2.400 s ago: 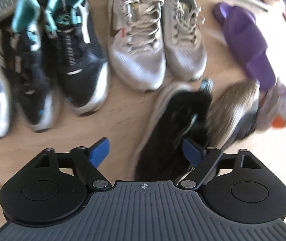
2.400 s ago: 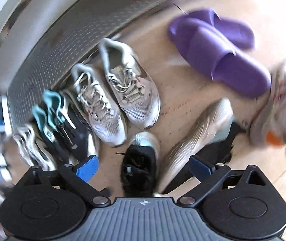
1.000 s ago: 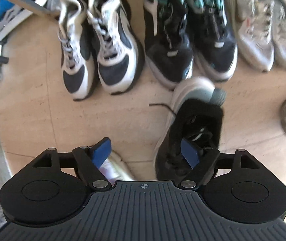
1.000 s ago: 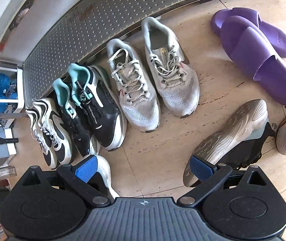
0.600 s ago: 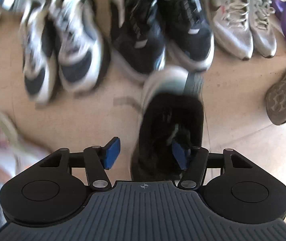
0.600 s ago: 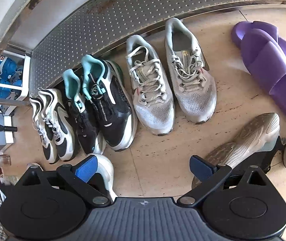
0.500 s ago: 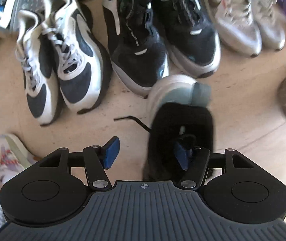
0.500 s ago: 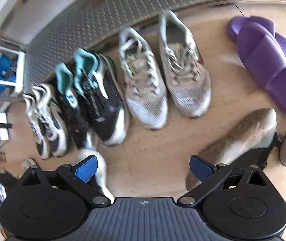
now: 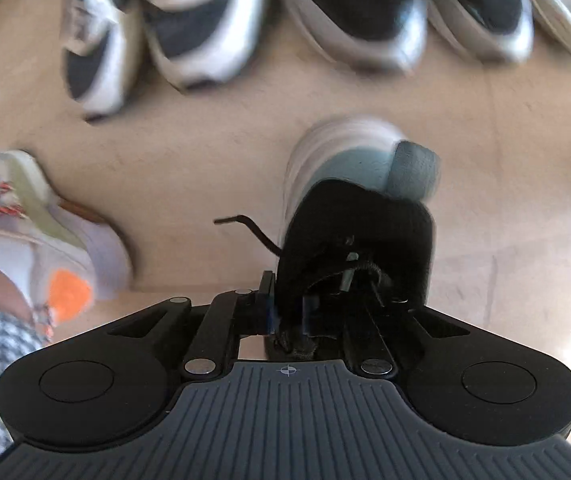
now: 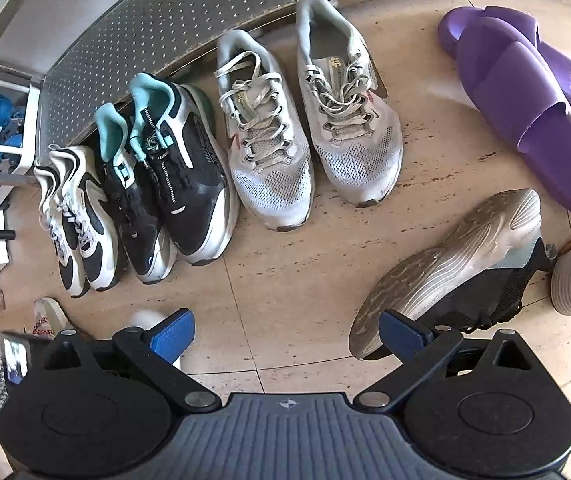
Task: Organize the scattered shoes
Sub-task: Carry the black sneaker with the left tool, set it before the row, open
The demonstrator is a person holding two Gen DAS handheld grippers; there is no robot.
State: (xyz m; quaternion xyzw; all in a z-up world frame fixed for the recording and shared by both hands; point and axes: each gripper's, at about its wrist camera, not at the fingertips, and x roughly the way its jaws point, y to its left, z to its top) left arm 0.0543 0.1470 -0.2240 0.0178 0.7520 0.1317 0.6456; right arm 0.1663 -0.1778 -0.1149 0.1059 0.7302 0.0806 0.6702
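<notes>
Left gripper (image 9: pixel 288 314) of mine closing, fingers pinching the collar of black shoe (image 9: pixel 355 240), right gripper (image 10: pixel 287 334) wide open, holding nothing, tipped shoe (image 10: pixel 451 270) just beside its finger.

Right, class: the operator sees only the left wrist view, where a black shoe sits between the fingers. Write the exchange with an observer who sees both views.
Operator: My left hand-held gripper is closing on the black shoe. Where is its partner?
Observer: The tipped black shoe lies on its side, sole showing, right of the row.
Operator: Is the other gripper carrying anything?
Observer: No. The right hand-held gripper is open and empty.
Operator: What lies past the grey pair?
Observer: Purple slides, one overlapping the other.
</notes>
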